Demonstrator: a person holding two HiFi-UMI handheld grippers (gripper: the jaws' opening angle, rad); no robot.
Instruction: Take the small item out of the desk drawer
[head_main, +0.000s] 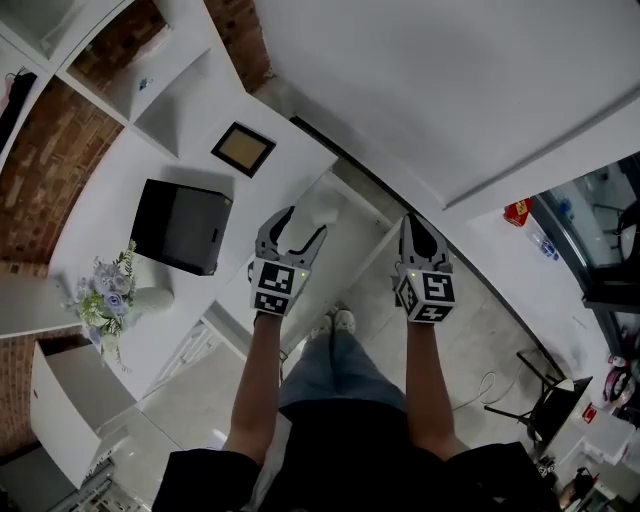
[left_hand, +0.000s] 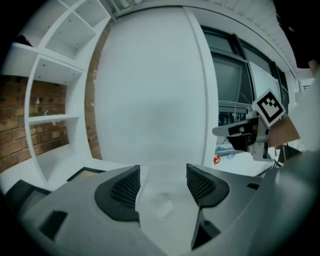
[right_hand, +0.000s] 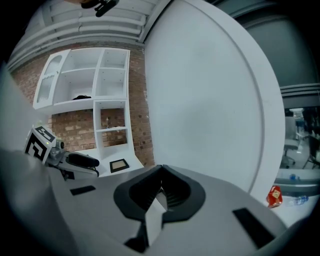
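Left gripper (head_main: 303, 226) up over the open drawer (head_main: 352, 205) of the white tabletop (head_main: 100, 215), fingers (left_hand: 120, 192) wide apart, nothing held. Small white item (left_hand: 162, 206) low down between those fingers, lying in the drawer, no finger on it. Right gripper (head_main: 413, 230) near, off to the right of the left fingers, its own fingers (right_hand: 175, 192) squeezed tight together, empty. Black box (head_main: 180, 226) and picture frame (head_main: 243, 148) out to the left of the left fingers, flowers (head_main: 105, 297) further left.
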